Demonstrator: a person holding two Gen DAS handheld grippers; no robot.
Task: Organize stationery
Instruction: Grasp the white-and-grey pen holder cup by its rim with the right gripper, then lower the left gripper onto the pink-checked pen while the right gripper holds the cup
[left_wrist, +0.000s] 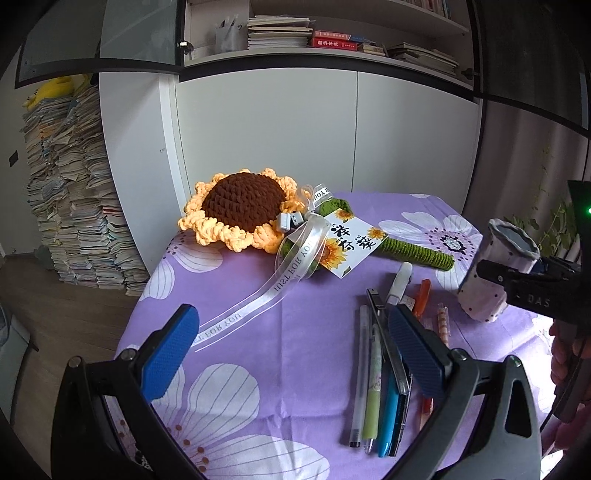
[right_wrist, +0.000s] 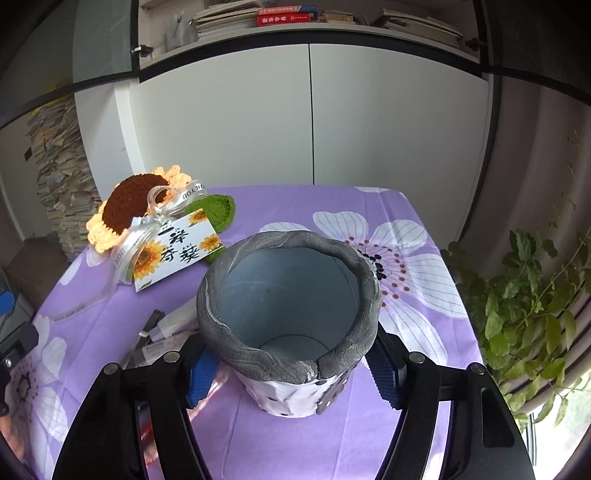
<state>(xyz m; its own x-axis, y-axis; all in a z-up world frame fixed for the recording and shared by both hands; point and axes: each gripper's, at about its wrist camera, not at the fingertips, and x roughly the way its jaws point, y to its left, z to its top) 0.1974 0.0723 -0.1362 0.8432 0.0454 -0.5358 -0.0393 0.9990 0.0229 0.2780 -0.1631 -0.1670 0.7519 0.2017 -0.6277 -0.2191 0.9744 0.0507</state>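
Left wrist view: the left gripper (left_wrist: 291, 350), jaws spread wide and empty, hangs above a table draped in a purple floral cloth (left_wrist: 258, 295). Pens (left_wrist: 373, 380) lie side by side on the cloth just beyond its right finger. A crocheted sunflower (left_wrist: 240, 210) with a white ribbon and printed card (left_wrist: 351, 243) rests at the far edge. Behind stand white cabinet doors (left_wrist: 266, 129), a bookshelf (left_wrist: 332, 37) and, at left, a tall stack of papers (left_wrist: 74, 203). Right wrist view: the right gripper (right_wrist: 291, 373) clasps a grey-rimmed pen holder (right_wrist: 288, 306), upright near the cloth's right side. A leafy plant (right_wrist: 524, 306) stands at right.
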